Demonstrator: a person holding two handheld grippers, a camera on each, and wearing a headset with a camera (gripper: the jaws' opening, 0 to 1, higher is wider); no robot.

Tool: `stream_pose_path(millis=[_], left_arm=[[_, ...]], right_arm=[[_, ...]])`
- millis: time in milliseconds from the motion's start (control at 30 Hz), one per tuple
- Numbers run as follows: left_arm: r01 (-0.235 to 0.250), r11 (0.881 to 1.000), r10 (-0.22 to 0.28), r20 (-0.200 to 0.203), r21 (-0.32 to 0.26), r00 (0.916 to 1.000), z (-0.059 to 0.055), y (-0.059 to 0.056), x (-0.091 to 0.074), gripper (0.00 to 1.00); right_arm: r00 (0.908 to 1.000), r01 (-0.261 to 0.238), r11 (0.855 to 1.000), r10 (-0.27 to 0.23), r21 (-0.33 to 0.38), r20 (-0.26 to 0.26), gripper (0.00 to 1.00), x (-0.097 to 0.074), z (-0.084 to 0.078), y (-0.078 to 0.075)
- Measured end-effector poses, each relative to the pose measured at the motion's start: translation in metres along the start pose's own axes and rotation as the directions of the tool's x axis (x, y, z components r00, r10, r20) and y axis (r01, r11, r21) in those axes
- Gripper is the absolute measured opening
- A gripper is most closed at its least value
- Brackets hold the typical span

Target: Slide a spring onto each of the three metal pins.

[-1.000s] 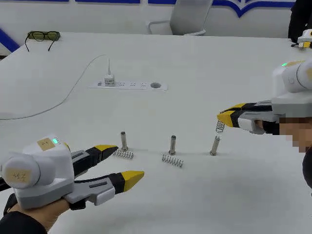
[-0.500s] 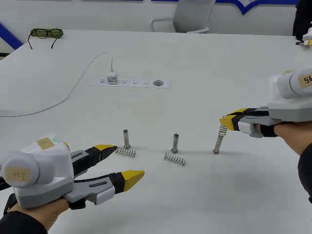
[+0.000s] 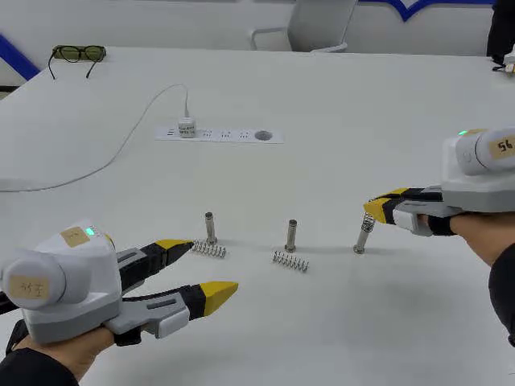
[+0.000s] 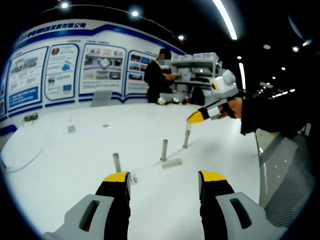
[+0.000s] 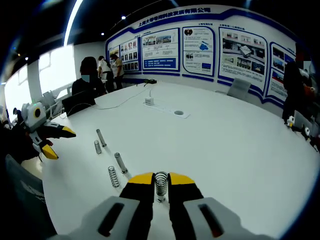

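Right gripper [image 3: 372, 211]: clenched on the held spring [image 5: 160, 183], coils pinched between my 2 yellow tips. In the head view this spring sits over the top of the right pin [image 3: 360, 241]. The pin leans, its foot on the table [image 3: 338, 104], and its lower shaft is bare.

Middle pin [image 3: 291, 236]: upright, bare. Middle spring [image 3: 290, 260] lies flat on the table just in front of it.

Left pin [image 3: 210, 227]: upright, bare. Left spring [image 3: 209, 250] lies flat at its foot; I cannot tell whether they touch.

The 3 pins stand in 1 row across the table.

Left gripper [image 3: 205, 267]: released, jaws spread wide, nothing between them. It hangs low at the near left of the table, one tip close beside the left spring.

Farther back: power strip [image 3: 217, 135] with 1 white plug and a cable [image 3: 121, 149] running off left. Glasses [image 3: 76, 54] lie at the far left corner.
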State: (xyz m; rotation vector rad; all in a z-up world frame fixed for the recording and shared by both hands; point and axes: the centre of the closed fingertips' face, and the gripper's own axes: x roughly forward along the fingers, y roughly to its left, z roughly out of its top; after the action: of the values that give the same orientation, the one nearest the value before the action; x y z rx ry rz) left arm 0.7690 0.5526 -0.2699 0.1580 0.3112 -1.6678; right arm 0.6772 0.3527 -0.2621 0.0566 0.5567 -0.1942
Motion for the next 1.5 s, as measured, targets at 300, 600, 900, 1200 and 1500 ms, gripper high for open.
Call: stream_pose_path(millis=[300,600,900,1200,1500], left_arm=[[0.004,1.000,-0.004,-0.004,0.001,1.0000,0.000,-0.001,0.002,0.56],[0.000,1.000,0.000,-0.007,-0.002,1.0000,-0.002,0.001,0.000,0.56],[0.003,1.000,-0.003,-0.009,-0.005,1.0000,-0.004,0.000,0.001,0.56],[0.004,1.000,-0.004,-0.004,-0.004,1.0000,-0.004,0.000,0.001,0.56],[0.007,1.000,-0.007,-0.004,0.002,1.0000,-0.004,-0.001,0.002,0.55]], right_arm=[[0.9999,0.000,1.000,0.000,-0.008,-0.011,0.12,0.010,-0.012,0.001],[0.9995,0.005,1.000,-0.005,-0.001,-0.030,0.12,0.018,-0.026,0.001],[0.9986,0.006,1.000,-0.007,-0.008,-0.053,0.12,0.022,-0.033,0.000],[0.9985,0.017,1.000,-0.018,-0.019,-0.052,0.16,0.021,-0.032,-0.002],[0.9997,0.023,0.998,-0.023,-0.050,-0.004,0.19,0.007,-0.014,0.007]])
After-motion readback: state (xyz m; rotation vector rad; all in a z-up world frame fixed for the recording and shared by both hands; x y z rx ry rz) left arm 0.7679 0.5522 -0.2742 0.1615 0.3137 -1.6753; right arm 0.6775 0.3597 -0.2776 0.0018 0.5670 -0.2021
